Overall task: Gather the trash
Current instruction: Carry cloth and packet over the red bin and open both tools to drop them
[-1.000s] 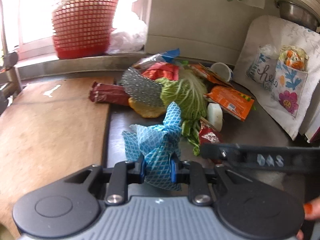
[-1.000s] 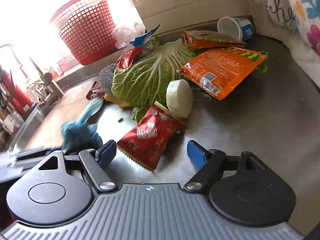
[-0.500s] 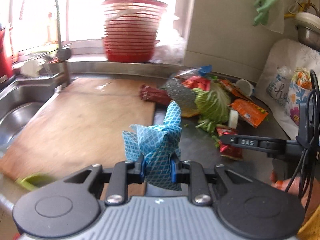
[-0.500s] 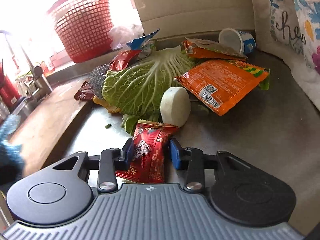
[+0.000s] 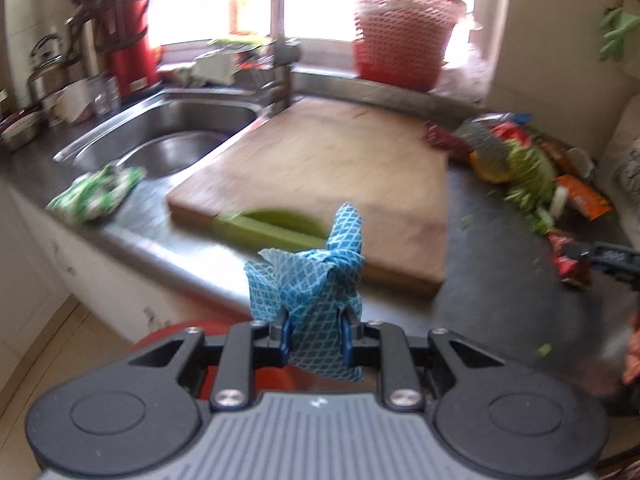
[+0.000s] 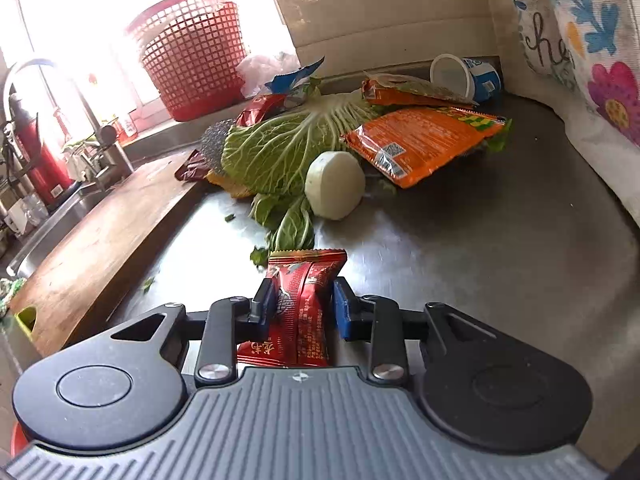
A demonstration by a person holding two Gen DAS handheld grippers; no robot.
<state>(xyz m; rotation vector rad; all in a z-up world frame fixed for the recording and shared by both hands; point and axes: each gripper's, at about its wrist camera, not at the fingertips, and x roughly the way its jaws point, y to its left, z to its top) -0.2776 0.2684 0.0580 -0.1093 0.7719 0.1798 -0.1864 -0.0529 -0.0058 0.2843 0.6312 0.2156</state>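
My left gripper [image 5: 314, 336] is shut on a crumpled blue checked cloth [image 5: 316, 280] and hangs past the counter's front edge, above something round and red [image 5: 172, 338]. The right gripper [image 6: 302, 308] has its jaws closing on a red snack wrapper [image 6: 304, 280]; both pads touch its sides. Beyond it lies the trash pile: a cabbage leaf [image 6: 280, 148], a white radish piece [image 6: 336, 184], an orange packet [image 6: 420, 140] and a tipped cup [image 6: 464, 78]. In the left wrist view the wrapper [image 5: 568, 264] shows at the far right.
A wooden cutting board [image 5: 332, 176] lies left of the pile, with a steel sink [image 5: 168, 140] and tap beyond it. A green-white rag [image 5: 96, 192] sits by the sink. A red basket [image 5: 404, 40] stands on the sill. A flowered bag [image 6: 580, 40] leans at the right.
My left gripper swung left, away from the pile and out over the counter's edge, still holding the cloth. The right gripper's jaws narrowed from wide apart onto the red wrapper.
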